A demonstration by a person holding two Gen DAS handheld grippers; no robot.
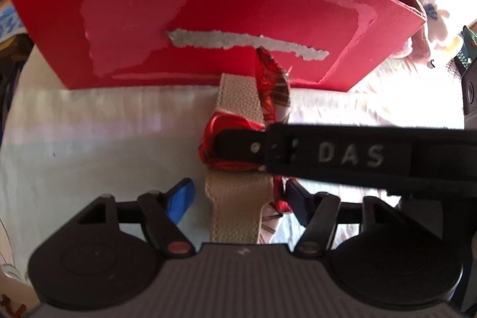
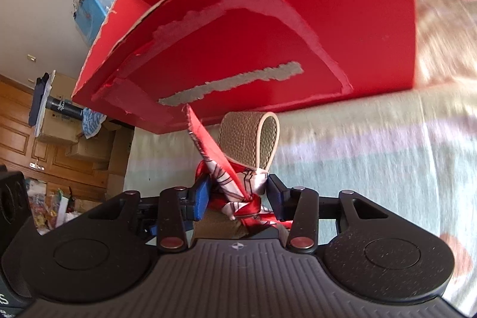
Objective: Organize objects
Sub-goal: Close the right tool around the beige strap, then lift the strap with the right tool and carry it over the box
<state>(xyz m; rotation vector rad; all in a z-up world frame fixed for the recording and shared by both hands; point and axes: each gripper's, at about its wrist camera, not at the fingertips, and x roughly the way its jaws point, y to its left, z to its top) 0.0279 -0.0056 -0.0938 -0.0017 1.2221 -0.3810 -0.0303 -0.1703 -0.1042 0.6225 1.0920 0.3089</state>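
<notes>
**Box waits while both grippers meet at the strap**

Box [image 1: 208,29], red with torn paper patches, stands open-topped on the pale bedcover [image 1: 89,124], just behind the strap.
Strap [image 1: 238,198], tan and looped, runs between the parted blue pads of the left gripper [image 1: 237,200], which pinches nothing.
Scarf [image 2: 238,192], knotted on the strap, sits inside the right gripper [image 2: 237,195]; I cannot tell if it is clamped.
Advice: grip firmly on the knot, lift clear of the wall, then lower inside
</notes>
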